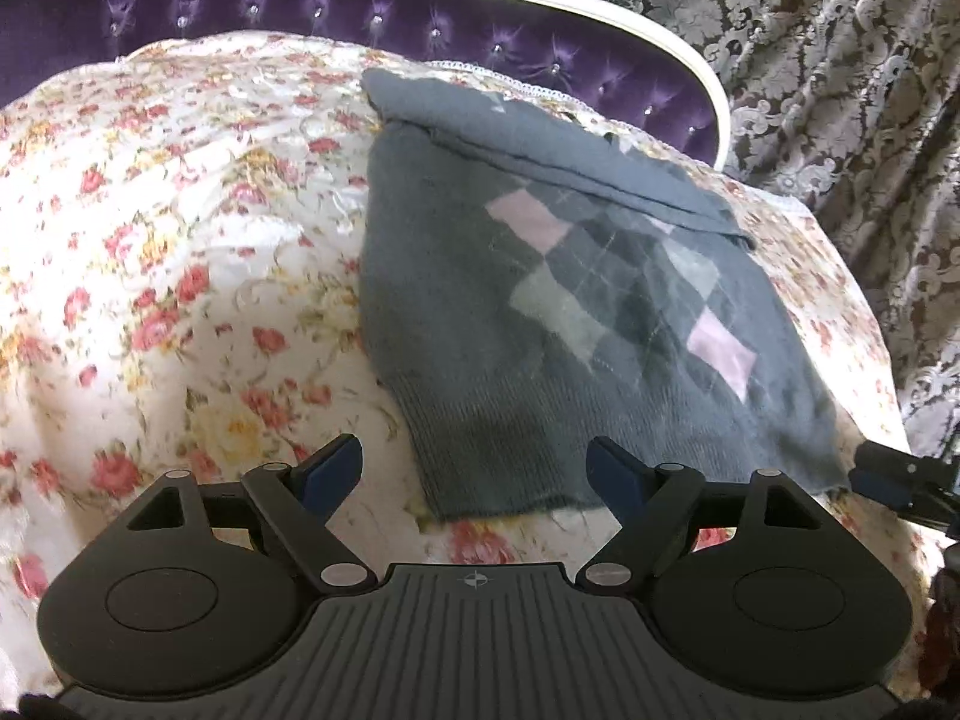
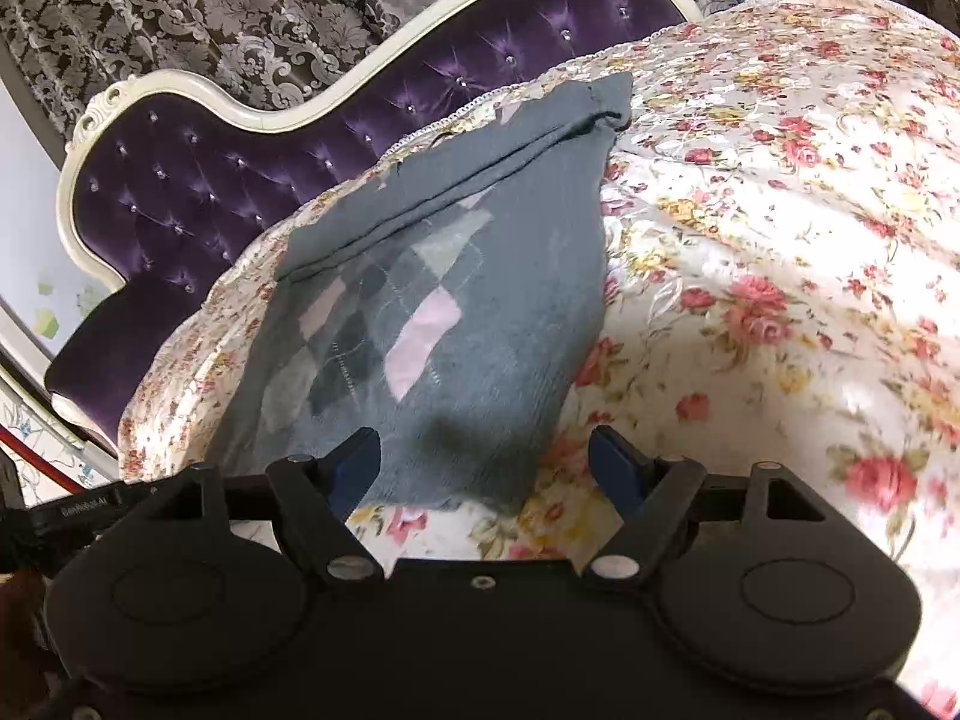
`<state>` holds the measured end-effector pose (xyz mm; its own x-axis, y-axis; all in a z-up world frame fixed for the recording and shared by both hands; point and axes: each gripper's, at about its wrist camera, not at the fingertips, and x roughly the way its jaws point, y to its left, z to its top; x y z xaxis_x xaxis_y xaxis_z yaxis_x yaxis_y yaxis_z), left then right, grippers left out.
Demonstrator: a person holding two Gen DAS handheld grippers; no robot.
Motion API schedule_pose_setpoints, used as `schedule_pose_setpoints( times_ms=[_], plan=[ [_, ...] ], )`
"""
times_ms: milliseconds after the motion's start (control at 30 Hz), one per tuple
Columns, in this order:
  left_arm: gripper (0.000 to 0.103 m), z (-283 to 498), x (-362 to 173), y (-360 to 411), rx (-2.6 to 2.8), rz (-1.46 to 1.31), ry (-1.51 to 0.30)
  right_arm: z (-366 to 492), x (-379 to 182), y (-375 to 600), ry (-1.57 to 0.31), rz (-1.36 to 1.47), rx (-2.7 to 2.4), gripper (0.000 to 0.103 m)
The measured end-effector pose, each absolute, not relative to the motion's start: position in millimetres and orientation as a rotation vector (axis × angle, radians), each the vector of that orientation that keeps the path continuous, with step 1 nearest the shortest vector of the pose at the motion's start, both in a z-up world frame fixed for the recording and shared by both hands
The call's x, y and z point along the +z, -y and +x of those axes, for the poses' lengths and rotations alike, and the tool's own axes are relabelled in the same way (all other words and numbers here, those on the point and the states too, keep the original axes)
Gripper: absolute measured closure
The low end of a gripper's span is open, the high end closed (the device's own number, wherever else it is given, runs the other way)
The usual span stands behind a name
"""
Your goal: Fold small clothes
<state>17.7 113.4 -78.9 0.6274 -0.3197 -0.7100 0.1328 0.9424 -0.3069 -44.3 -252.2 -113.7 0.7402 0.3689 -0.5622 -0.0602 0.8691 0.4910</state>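
Observation:
A small grey knit sweater (image 1: 540, 312) with a pink and grey argyle pattern lies flat on the floral bedspread (image 1: 180, 252), its far part folded over into a band. My left gripper (image 1: 474, 468) is open and empty, hovering just before the sweater's near ribbed hem. In the right wrist view the same sweater (image 2: 456, 312) lies ahead. My right gripper (image 2: 486, 462) is open and empty over the hem's near edge. The right gripper's tip shows at the left wrist view's right edge (image 1: 882, 474).
A purple tufted headboard (image 1: 270, 6) with a white frame (image 2: 252, 114) stands behind the bed. Patterned grey curtains (image 1: 840, 60) hang beyond it. The floral bedspread (image 2: 780, 240) spreads wide beside the sweater.

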Motion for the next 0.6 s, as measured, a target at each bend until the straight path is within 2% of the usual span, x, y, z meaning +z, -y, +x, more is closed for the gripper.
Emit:
schedule_pose_setpoints(
  times_ms=[67, 100, 233, 300, 600],
  plan=[
    [0.023, 18.9, -81.7, -113.0, -0.269, -0.255, -0.863, -44.7, -113.5, 251.2, -0.696, 0.478, 0.251, 0.019],
    [0.027, 20.1, -82.6, -111.9, -0.275, -0.264, -0.863, -44.5, -114.3, 250.0, -0.694, 0.485, 0.254, 0.018],
    [0.030, 28.2, -83.9, -104.7, -0.297, -0.261, -0.857, -44.0, -118.2, 242.9, -0.691, 0.485, 0.271, 0.018],
    [0.036, 32.7, -85.3, -101.9, -0.308, -0.267, -0.858, -42.3, -118.4, 241.1, -0.691, 0.481, 0.281, 0.018],
    [0.046, 35.4, -87.5, -100.2, -0.302, -0.255, -0.855, -33.9, -123.1, 241.8, -0.683, 0.529, 0.301, 0.018]
  ],
)
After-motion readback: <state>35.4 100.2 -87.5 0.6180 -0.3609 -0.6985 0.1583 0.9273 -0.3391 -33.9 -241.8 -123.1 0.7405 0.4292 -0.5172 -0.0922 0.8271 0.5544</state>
